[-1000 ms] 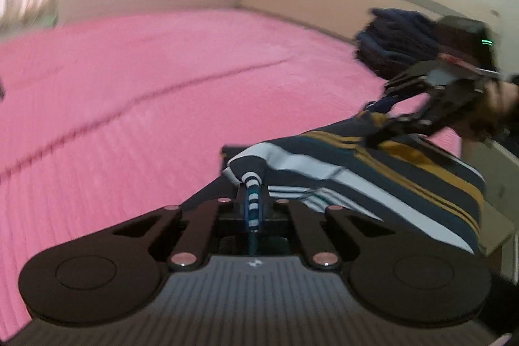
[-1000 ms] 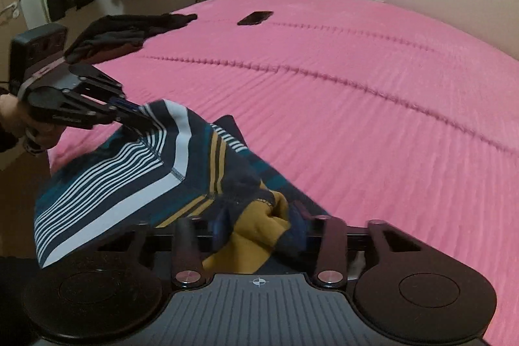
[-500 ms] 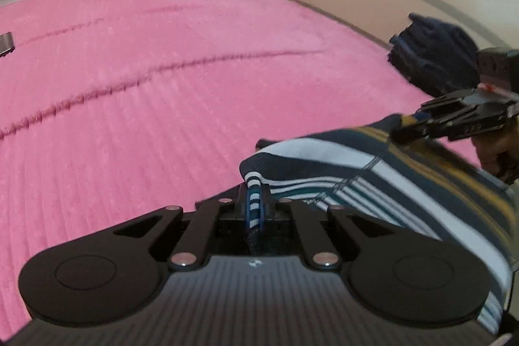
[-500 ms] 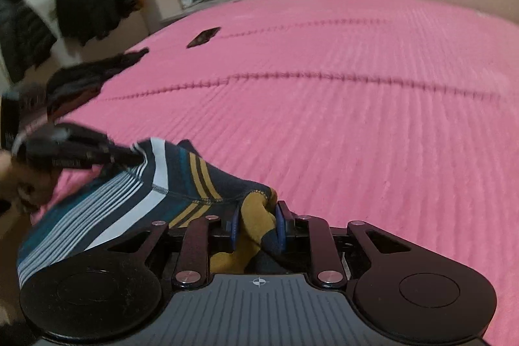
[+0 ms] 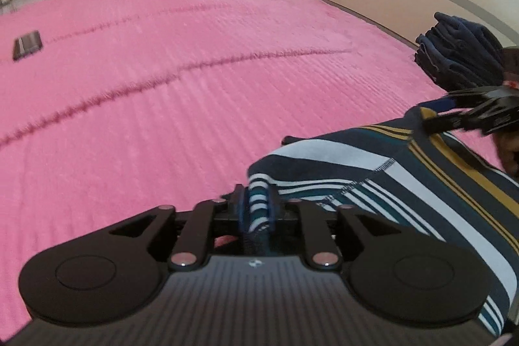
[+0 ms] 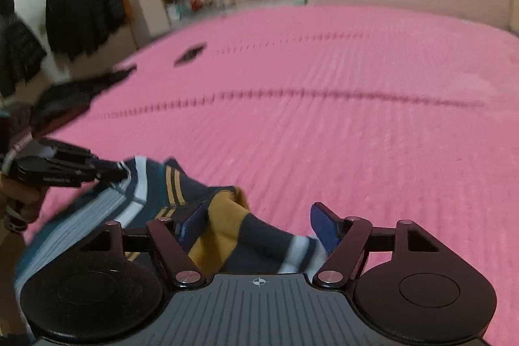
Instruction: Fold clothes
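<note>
A striped garment point(image 5: 373, 171) in navy, white, teal and mustard hangs between my two grippers above the pink bed point(image 5: 194, 86). My left gripper point(image 5: 258, 208) is shut on a bunched striped edge of it. From the right wrist view, the left gripper point(image 6: 118, 172) pinches the garment point(image 6: 227, 235) at its far left corner. My right gripper point(image 6: 258, 226) is open, its blue pads point(image 6: 324, 229) wide apart, with the mustard and navy fold lying loose between them. The left wrist view shows the right gripper point(image 5: 428, 114) at the garment's far right corner.
A dark phone point(image 5: 27, 44) lies on the bed's far side. A stack of folded navy clothes point(image 5: 460, 54) sits by the headboard. A dark garment point(image 6: 71, 93) lies at the bed's left edge, and jackets point(image 6: 81, 8) hang on the wall behind.
My right gripper was shut on the mustard fold and has now opened, leaving the cloth loose between its fingers. The left gripper keeps its hold; both views have swung slightly.
</note>
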A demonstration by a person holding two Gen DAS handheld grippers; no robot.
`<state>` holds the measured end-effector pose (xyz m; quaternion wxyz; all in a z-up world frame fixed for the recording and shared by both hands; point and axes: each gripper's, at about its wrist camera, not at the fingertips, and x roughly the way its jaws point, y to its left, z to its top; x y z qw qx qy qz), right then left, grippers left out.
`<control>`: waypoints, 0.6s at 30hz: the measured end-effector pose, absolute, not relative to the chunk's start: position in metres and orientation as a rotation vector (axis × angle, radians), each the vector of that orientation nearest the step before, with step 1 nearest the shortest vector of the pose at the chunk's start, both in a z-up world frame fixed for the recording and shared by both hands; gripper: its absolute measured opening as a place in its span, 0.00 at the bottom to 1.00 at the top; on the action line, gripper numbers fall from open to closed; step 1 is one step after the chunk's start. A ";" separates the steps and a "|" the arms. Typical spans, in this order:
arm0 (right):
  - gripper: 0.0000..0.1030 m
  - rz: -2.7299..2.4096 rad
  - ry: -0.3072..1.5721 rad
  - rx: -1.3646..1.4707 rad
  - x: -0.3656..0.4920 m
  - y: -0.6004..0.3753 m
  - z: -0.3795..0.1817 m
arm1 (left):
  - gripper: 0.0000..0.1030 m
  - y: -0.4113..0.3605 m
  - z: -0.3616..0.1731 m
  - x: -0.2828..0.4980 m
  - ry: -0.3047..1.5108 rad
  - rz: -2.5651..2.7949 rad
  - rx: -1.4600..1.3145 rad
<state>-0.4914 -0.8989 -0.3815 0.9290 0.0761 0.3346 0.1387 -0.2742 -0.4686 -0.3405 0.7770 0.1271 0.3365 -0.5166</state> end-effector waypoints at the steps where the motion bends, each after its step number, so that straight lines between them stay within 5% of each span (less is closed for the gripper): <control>1: 0.68 0.256 0.658 0.185 -0.504 -0.907 -0.377 | 0.18 -0.462 -0.334 -0.275 0.716 -1.107 0.277; 9: 0.68 0.175 0.624 0.539 -0.533 -0.956 -0.403 | 0.14 -0.501 -0.289 -0.321 0.609 -1.321 0.317; 10: 0.62 0.187 0.625 0.569 -0.527 -0.957 -0.408 | 0.14 -0.513 -0.289 -0.328 0.613 -1.366 0.317; 11: 0.28 0.201 0.633 0.601 -0.520 -0.957 -0.413 | 0.14 -0.524 -0.290 -0.334 0.623 -1.411 0.316; 12: 0.15 0.216 0.643 0.632 -0.514 -0.957 -0.418 | 0.14 -0.536 -0.292 -0.339 0.636 -1.453 0.320; 18: 0.11 0.123 0.626 0.652 -0.529 -0.975 -0.420 | 0.10 -0.600 -0.321 -0.360 0.673 -1.516 0.507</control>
